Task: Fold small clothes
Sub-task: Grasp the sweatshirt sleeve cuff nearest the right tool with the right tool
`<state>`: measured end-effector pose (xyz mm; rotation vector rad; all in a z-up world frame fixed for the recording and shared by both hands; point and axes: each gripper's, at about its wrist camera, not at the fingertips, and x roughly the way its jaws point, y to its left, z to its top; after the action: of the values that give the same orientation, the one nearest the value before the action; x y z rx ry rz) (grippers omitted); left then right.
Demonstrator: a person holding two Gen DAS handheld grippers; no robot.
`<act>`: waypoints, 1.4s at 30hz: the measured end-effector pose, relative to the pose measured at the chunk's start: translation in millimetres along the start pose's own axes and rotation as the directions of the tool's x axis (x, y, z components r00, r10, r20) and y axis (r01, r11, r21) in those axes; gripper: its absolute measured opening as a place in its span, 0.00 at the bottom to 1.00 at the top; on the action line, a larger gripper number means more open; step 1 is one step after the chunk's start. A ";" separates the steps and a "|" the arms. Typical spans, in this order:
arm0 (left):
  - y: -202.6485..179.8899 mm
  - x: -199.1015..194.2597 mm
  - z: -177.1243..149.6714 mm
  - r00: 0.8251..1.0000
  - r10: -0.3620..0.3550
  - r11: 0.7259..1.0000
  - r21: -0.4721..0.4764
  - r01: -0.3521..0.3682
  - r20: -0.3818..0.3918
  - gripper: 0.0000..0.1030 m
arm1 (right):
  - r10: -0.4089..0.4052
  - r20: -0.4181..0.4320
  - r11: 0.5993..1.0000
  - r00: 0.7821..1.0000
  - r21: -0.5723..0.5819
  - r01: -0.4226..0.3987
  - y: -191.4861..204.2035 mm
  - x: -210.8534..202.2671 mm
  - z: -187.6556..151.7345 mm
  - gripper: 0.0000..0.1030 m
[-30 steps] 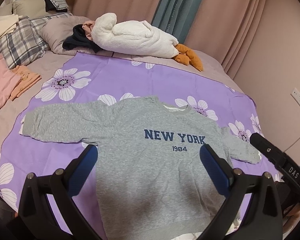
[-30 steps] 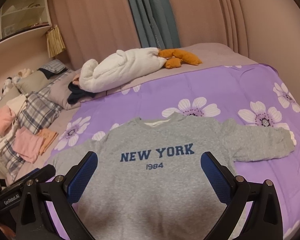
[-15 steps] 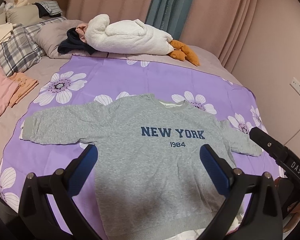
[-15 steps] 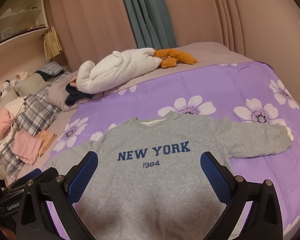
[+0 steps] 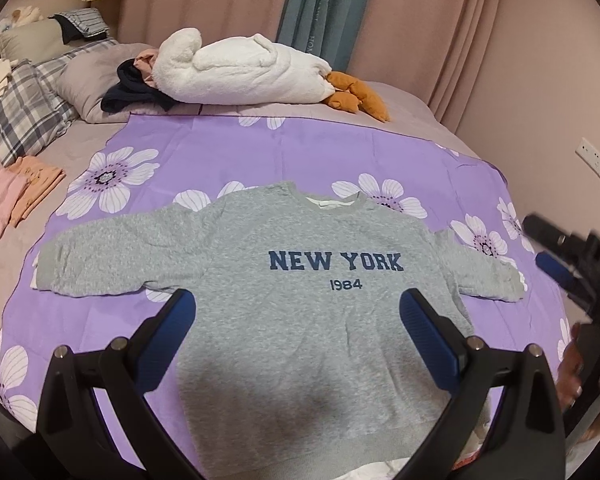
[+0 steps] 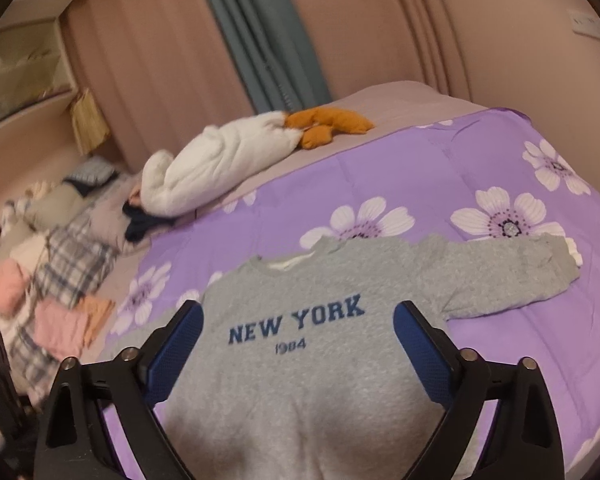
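Pink curtains [image 5: 204,12] and a teal drape [image 5: 320,8] backed the bed [image 5: 404,108], whose far half carried a white plush goose [image 5: 240,70], a plaid pillow [image 5: 24,116] and, at its left edge, a short stack of folded pink and orange clothes [image 5: 8,196]. Over the near half lay a purple flowered sheet [image 5: 300,148], and on the middle of that sheet, hem toward the near edge, the grey NEW YORK sweatshirt [image 5: 320,320] was spread face up, both sleeves out sideways and the collar toward the far edge.

It looked like soft, fairly thick fleece: light, limp, with no stiffness to hold a shape, so it would probably droop and drag from wherever it was lifted, and the smooth sheet beneath might slide with it. The ribbed sleeve cuffs, the hem corners and the shoulder seams seemed the firmest places to pinch, since a doubled edge gives the pads something to bite; a grab at mid-chest would likely only bunch the cloth.

Above the lower body of the garment the left gripper [image 5: 298,326] hung with its jaws wide apart and nothing between them. Likewise the right gripper [image 6: 298,338] stood spread over the chest print, having just narrowed slightly, its pads touching no cloth. No fold had been started.
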<state>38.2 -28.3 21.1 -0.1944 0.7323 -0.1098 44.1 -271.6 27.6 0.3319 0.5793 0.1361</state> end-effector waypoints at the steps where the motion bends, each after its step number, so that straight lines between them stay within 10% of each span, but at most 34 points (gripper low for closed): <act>1: -1.3 1.0 1.0 1.000 -0.006 1.000 0.002 0.006 0.000 0.99 | 0.001 0.013 1.000 1.000 0.016 -0.001 -6.2 -1.7 5.8 0.92; 13: -31.0 43.0 10.1 0.993 -0.102 0.994 0.021 0.104 -0.062 0.97 | -0.106 0.044 0.933 0.993 0.349 0.085 -151.4 6.0 55.0 0.68; 21: -33.2 83.3 0.3 0.982 -0.101 0.995 -0.010 0.101 -0.157 0.90 | -0.328 -0.088 0.771 0.941 0.550 0.320 -282.9 23.1 40.3 0.56; 29: -19.0 99.4 -4.3 0.979 -0.075 0.996 -0.071 0.063 -0.191 0.89 | -0.323 -0.218 0.632 0.921 0.674 0.381 -358.3 46.7 9.9 0.55; 36: -5.3 100.3 -2.3 0.981 -0.053 0.995 -0.094 0.036 -0.186 0.89 | -0.254 -0.222 0.624 0.941 0.706 0.335 -367.6 75.2 -4.5 0.41; 42: 8.1 97.5 1.2 0.984 -0.048 0.992 -0.121 0.027 -0.174 0.89 | -0.352 -0.217 0.695 0.911 0.591 0.409 -348.8 79.1 21.3 0.16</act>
<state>111.2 -36.5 -43.4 -0.3145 0.9135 -0.1208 133.2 -587.3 -116.6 0.8537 0.7633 -0.4712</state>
